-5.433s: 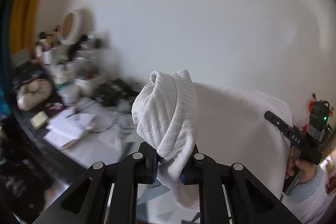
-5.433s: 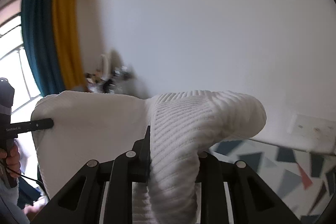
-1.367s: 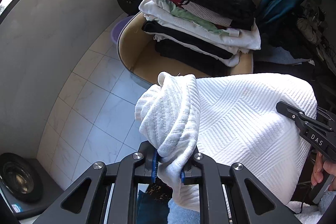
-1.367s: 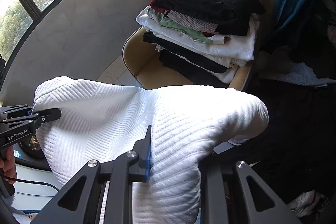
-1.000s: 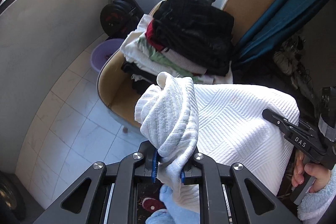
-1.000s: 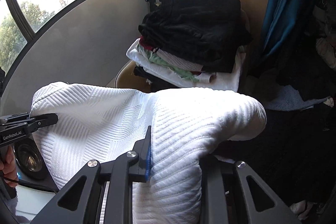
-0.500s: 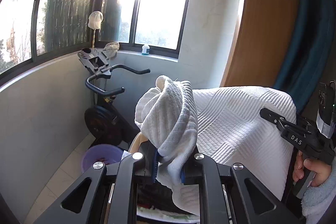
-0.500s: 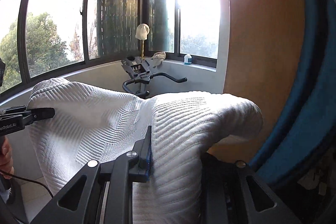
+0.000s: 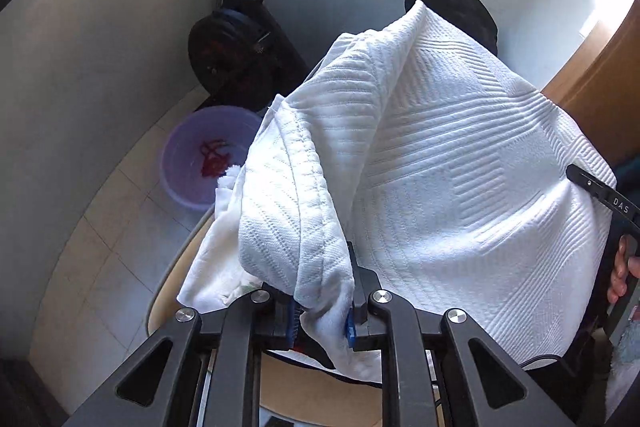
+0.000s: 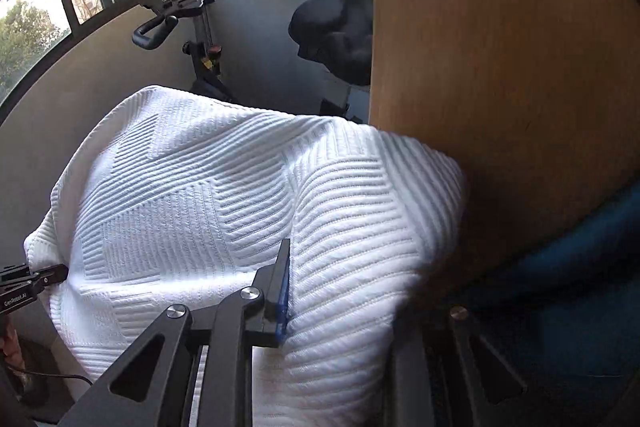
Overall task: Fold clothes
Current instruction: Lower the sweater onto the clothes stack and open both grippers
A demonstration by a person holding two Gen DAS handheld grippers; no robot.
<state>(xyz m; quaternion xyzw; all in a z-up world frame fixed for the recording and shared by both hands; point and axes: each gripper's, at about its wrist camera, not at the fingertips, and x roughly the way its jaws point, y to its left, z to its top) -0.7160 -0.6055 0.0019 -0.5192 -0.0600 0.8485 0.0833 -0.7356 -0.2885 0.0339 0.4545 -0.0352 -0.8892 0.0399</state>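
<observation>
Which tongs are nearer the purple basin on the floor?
Left. The left tongs grip the white textured cloth just right of the purple basin; the right tongs hold its far edge.

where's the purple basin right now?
In the left wrist view, the purple basin sits on the tiled floor at left, below the exercise bike's flywheel and just left of the white textured cloth held by both grippers. It doesn't show in the right wrist view.

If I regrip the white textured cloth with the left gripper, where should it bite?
Judging by its pose, take the stitched hem edge of the white textured cloth, approaching from below; the left gripper currently pinches a bunched corner, which looks bulkier than the flat hem.
</observation>
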